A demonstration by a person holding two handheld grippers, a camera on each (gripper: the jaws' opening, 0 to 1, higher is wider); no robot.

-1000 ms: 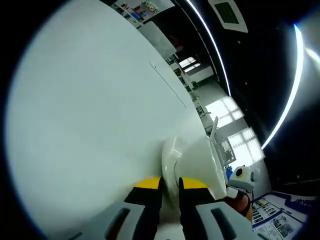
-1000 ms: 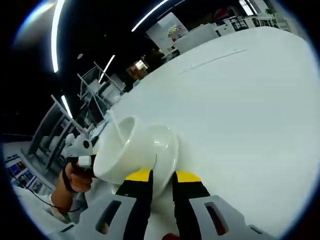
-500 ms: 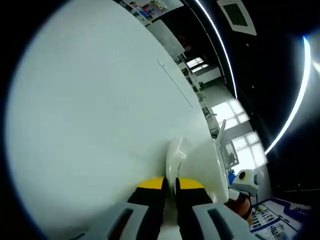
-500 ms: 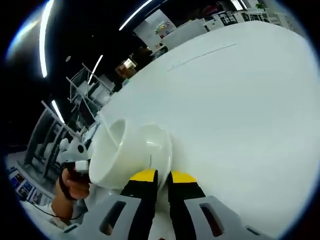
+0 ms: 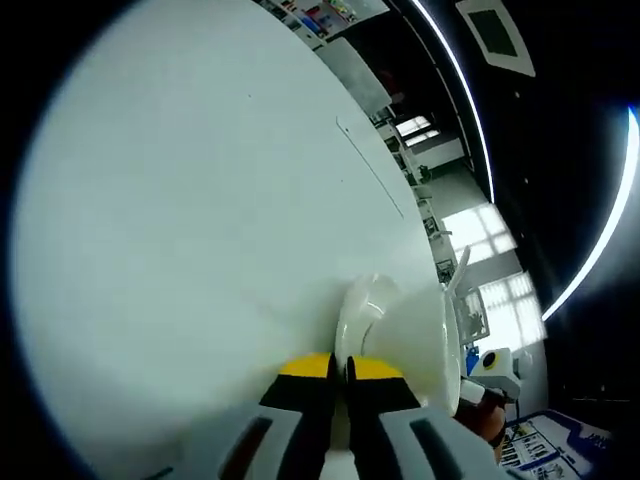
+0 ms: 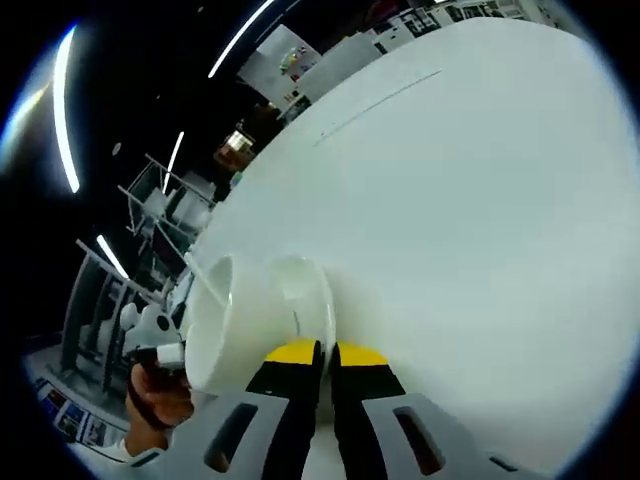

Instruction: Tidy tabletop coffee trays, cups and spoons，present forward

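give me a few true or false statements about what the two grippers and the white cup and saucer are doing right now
1. The left gripper is shut on the rim of the white ceramic saucer. True.
2. The right gripper hangs open, away from the saucer. False: its jaws are pinched on the saucer's edge.
3. A white ceramic cup sits on the saucer. True.
4. The cup is red. False: it is white.
5. A thin white stick juts out of the cup. True.

Cup [image 6: 225, 325] on saucer [image 6: 312, 300]; spoon [image 6: 205, 277] in cup; table [image 6: 480, 220] behind.
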